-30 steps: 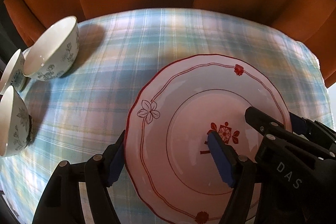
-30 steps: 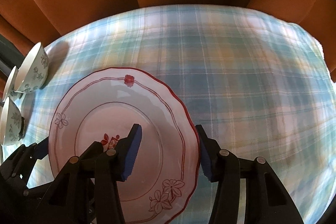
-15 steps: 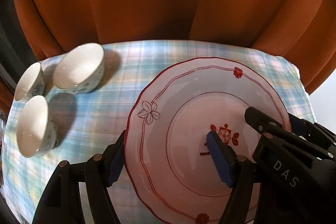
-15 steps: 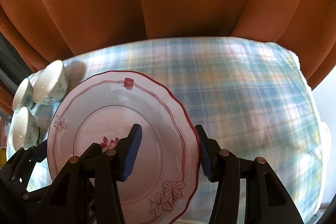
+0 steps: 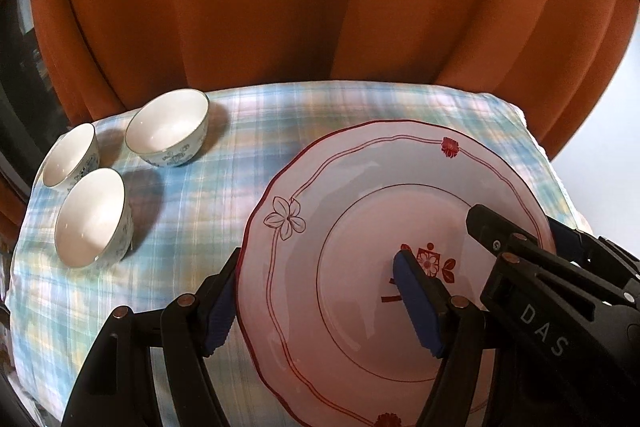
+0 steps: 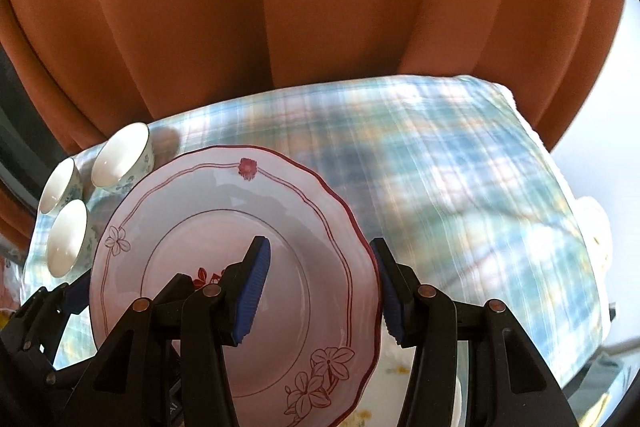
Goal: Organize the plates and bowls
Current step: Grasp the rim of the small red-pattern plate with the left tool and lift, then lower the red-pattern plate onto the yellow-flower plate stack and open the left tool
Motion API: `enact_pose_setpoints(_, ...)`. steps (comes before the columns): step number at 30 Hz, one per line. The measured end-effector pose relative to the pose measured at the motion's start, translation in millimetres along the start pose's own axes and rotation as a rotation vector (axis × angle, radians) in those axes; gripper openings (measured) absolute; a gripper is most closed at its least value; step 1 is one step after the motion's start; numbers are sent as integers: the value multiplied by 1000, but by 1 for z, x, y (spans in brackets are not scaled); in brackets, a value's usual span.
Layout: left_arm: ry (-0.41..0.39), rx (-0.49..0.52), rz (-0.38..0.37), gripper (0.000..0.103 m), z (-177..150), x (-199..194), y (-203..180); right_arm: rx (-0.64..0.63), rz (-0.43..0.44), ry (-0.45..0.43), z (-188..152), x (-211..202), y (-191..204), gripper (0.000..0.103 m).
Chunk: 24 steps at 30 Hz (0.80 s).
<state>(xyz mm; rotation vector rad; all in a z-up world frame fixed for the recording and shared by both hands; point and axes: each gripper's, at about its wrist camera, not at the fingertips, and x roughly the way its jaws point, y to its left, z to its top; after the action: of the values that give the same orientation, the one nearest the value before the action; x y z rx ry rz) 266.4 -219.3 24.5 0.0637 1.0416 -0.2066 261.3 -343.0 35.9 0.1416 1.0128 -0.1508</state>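
Both grippers share the load: the left gripper (image 5: 324, 303) clamps the plate (image 5: 360, 211) by its left rim, the right gripper (image 6: 324, 287) by its right rim, holding it level above the checked cloth (image 6: 460, 163), right of three bowls (image 5: 90, 217).

The left tongs (image 5: 325, 308) are built of matte black plastic arms, each tipped with a ribbed, deep blue rubber pad and pinned with round coppery rivets that catch the light at about 7 and 5 o'clock in the left wrist view. The right tongs (image 6: 322, 291) share the same black frame, blue ridged pads and copper-coloured rivets. Seen from the left wrist view at 4 o'clock, their black body carries small dark screws and the pale raised letters "DAS".
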Motion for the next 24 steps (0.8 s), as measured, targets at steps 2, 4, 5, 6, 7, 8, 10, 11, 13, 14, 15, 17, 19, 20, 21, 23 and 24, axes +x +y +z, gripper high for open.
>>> enact_pose_setpoints(2, -2, 13, -3, 73, -7, -7, -5, 3, -8, 3, -7, -6, -3, 55)
enact_pose_setpoints(4, -4, 20, -2, 73, -13, -11, -10, 5, -10, 5, -16, -13, -8, 55)
enact_pose_setpoints(5, -3, 23, -2, 73, -17, -12, -13, 7, -9, 7, -20, -16, -11, 55)
enact_pose_setpoints(6, 1, 23, -2, 73, -22, -13, -17, 6, -8, 9, -23, -17, -13, 55)
enact_pose_setpoints(7, 5, 24, 0, 73, -25, -12, -20, 4, -7, 12, -26, -18, -16, 55)
enact_pose_setpoints(8, 8, 25, 3, 73, -28, -12, -23, 2, -6, 16, -31, -19, -20, 55)
enact_pose_setpoints(10, 28, 19, 12, 73, -38, -10, -30, -9, -3, 29, -40, -19, -27, 55)
enact_pose_setpoints(11, 36, 18, 13, 73, -42, -9, -34, -10, -1, 37, -42, -19, -30, 55)
enact_pose_setpoints(13, 53, 21, 19, 73, -51, -5, -43, -17, 3, 55, -51, -17, -39, 55)
enact_pose_setpoints(14, 59, 20, 23, 73, -55, -4, -46, -23, 3, 60, -55, -17, -43, 55)
enact_pose_setpoints(15, 72, 17, 29, 73, -60, -1, -51, -26, 6, 69, -60, -15, -47, 55)
enact_pose_setpoints(17, 92, 4, 35, 74, -69, 2, -57, -35, 14, 92, -68, -11, -56, 55)
enact_pose_setpoints(19, 109, -6, 47, 74, -79, 7, -64, -52, 25, 118, -77, -7, -64, 55)
enact_pose_setpoints(20, 114, -9, 52, 74, -83, 9, -67, -57, 31, 126, -82, -5, -68, 55)
enact_pose_setpoints(21, 119, -14, 57, 74, -88, 12, -70, -63, 36, 134, -86, -2, -71, 55)
enact_pose_setpoints(23, 130, -23, 65, 74, -95, 16, -75, -77, 44, 146, -94, 5, -78, 55)
enact_pose_setpoints(24, 136, -28, 69, 74, -97, 18, -77, -80, 47, 152, -97, 8, -81, 55)
